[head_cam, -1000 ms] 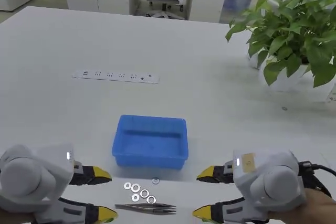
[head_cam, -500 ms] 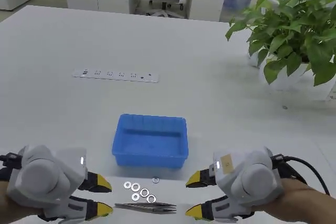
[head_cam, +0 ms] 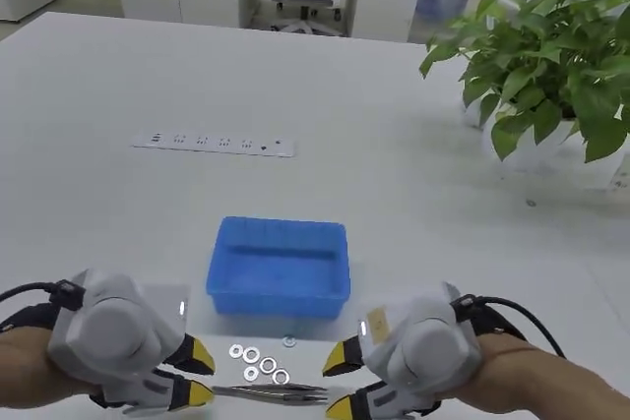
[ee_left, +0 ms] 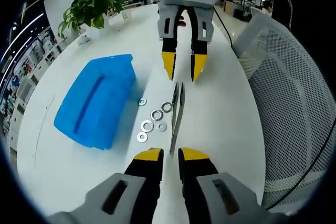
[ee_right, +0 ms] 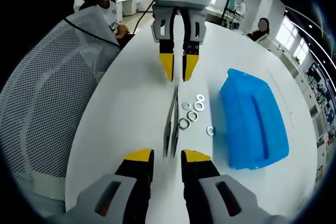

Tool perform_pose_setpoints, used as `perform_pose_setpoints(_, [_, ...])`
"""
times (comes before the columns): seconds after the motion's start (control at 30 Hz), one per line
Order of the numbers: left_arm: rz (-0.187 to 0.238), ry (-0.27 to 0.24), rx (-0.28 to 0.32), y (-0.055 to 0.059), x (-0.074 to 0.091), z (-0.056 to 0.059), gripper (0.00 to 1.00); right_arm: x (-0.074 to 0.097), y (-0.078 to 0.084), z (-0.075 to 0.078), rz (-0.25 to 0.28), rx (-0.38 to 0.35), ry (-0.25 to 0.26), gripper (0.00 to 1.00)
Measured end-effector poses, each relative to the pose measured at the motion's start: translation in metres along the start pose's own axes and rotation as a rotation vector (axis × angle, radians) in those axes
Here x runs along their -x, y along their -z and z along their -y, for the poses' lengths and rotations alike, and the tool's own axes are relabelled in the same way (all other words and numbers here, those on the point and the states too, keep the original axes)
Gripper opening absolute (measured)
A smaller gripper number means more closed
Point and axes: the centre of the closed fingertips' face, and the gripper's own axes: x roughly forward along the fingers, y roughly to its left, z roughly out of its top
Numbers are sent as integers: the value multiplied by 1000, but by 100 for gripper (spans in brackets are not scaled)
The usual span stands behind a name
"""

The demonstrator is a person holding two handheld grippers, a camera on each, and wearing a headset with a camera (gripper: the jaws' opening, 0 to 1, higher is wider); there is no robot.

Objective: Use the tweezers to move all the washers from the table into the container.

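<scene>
Both grippers closed in on the tweezers; no washer moved yet.
Head view: the left gripper and right gripper had drawn inward over the last second and flanked the two ends of the tweezers, which lay flat on the desk; five washers lay between the tweezers and the container, which looked empty. Left gripper view: its jaws stood a little apart, holding nothing, just short of the tweezers' near end, with the right gripper's jaws likewise apart at the far end. Right gripper view: its jaws stood apart and empty, lined up with the tweezers, washers just beside them. Judgement: the approach was nearly complete; the pickup of the tweezers remained to be done.
</scene>
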Motion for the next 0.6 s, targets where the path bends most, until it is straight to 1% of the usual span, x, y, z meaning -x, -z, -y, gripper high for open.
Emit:
perform_pose_setpoints(0.13, [-2,18,1,-1,-5,1,16,-6,-2,0,-7,1,-9,21])
perform_pose_setpoints(0.2, [-2,25,4,-1,-6,2,16,-9,-3,1,-15,3,-5,20])
perform_pose_setpoints(0.37, [-14,32,8,1,-8,3,15,-13,-3,0,-33,-3,-8,18])
perform_pose_setpoints(0.4, [-14,33,8,2,-9,3,14,-13,0,1,-54,-5,-4,18])
perform_pose_setpoints(0.43, [-15,33,9,2,-9,3,14,-14,0,2,-54,-2,8,17])
perform_pose_setpoints(0.47, [-15,33,11,2,-9,3,14,-13,0,1,-53,-8,0,16])
perform_pose_setpoints(0.53, [-5,30,30,2,-10,3,13,-13,0,1,-54,-12,2,16])
perform_pose_setpoints(0.6, [-4,26,33,3,-11,2,10,-13,0,0,-55,-12,3,16])
